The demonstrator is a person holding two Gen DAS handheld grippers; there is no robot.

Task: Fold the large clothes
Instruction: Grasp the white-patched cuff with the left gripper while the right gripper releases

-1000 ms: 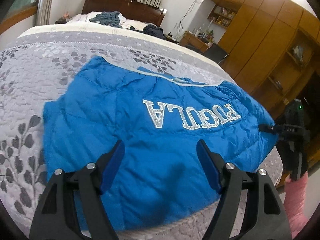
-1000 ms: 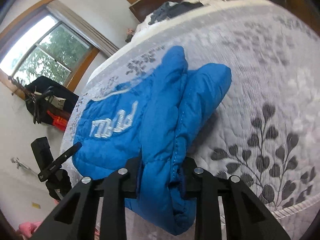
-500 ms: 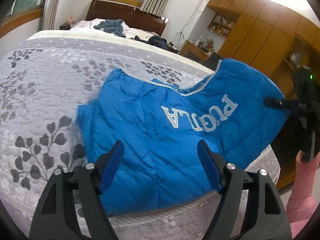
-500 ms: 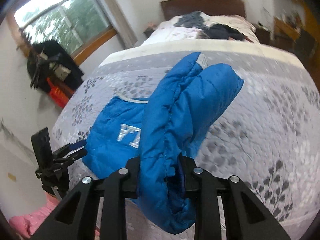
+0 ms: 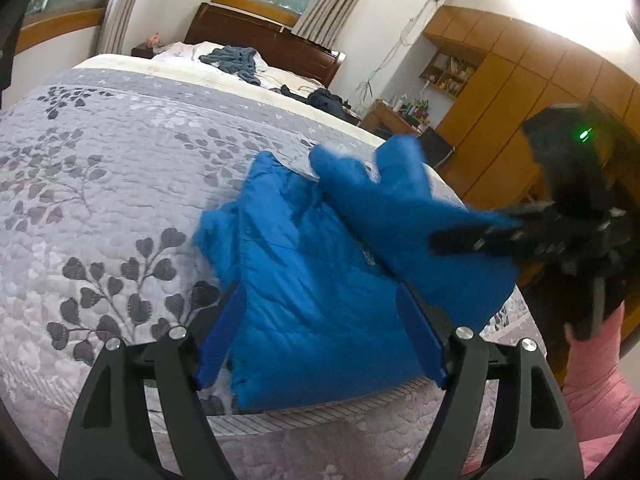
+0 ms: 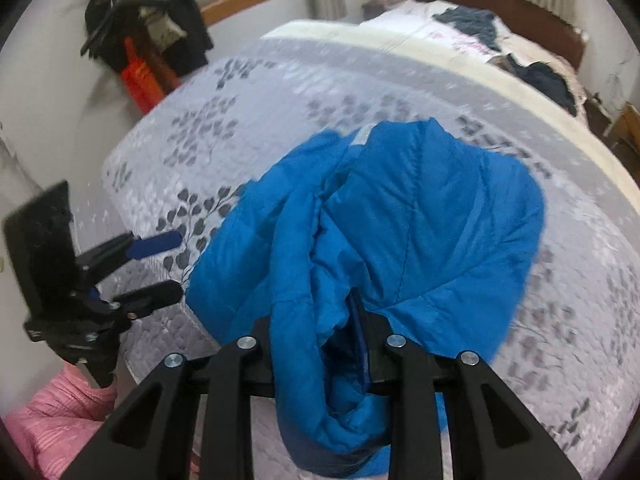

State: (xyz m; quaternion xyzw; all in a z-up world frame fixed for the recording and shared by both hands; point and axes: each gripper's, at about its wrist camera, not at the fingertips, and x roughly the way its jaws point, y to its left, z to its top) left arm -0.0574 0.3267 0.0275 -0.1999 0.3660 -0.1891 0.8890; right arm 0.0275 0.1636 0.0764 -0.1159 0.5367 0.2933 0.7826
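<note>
On the grey leaf-print bed [image 5: 100, 208], puffy blue jacket [image 5: 320, 312] apparently half-folded, right gripper [image 6: 320, 344] fingers clamping it, left gripper [image 5: 320, 344] fingers spread, empty.

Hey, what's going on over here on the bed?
A person with a handheld gripper in each hand is folding a blue puffer jacket on the quilted bed. The right gripper is shut on a bunched side of it, lifted over the rest. The left gripper hovers open, holding nothing.
</note>
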